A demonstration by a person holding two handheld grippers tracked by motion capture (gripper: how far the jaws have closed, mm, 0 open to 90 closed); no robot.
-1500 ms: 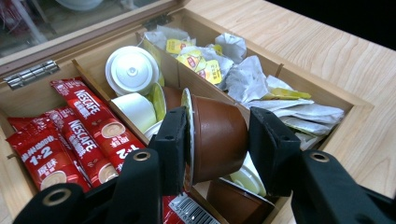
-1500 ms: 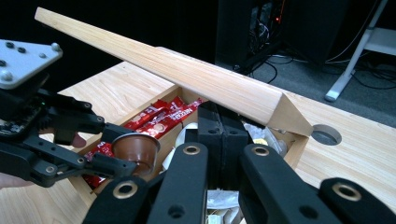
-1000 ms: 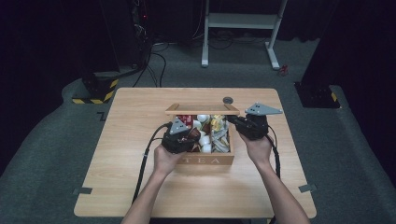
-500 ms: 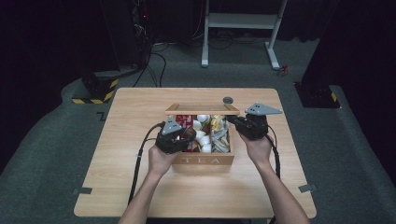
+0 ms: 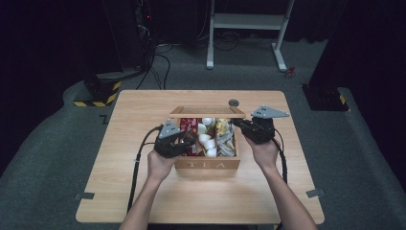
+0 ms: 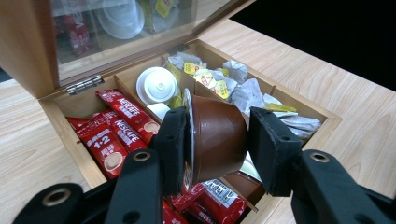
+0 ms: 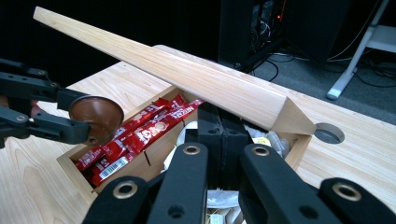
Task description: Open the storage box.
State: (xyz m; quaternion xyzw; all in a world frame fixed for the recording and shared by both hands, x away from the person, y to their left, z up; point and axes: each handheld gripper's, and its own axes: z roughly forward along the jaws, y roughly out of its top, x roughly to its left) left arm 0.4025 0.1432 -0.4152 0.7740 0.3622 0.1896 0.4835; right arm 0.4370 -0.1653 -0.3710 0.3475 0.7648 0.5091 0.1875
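Already pinched in the left gripper (image 6: pixel 212 151): a brown coffee capsule (image 6: pixel 215 140), on its side, foil lid against one jaw, just above the tea box (image 5: pixel 207 164), over its red sachets (image 6: pixel 106 140). Pressed together and empty, the right gripper (image 7: pixel 219 135), at the far right corner under the raised lid (image 7: pixel 187 79). Nearer hand for any placing, likely the left.

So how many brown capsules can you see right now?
1: the brown capsule is clamped in the left gripper above the tea box. Others may be hidden among the sachets.
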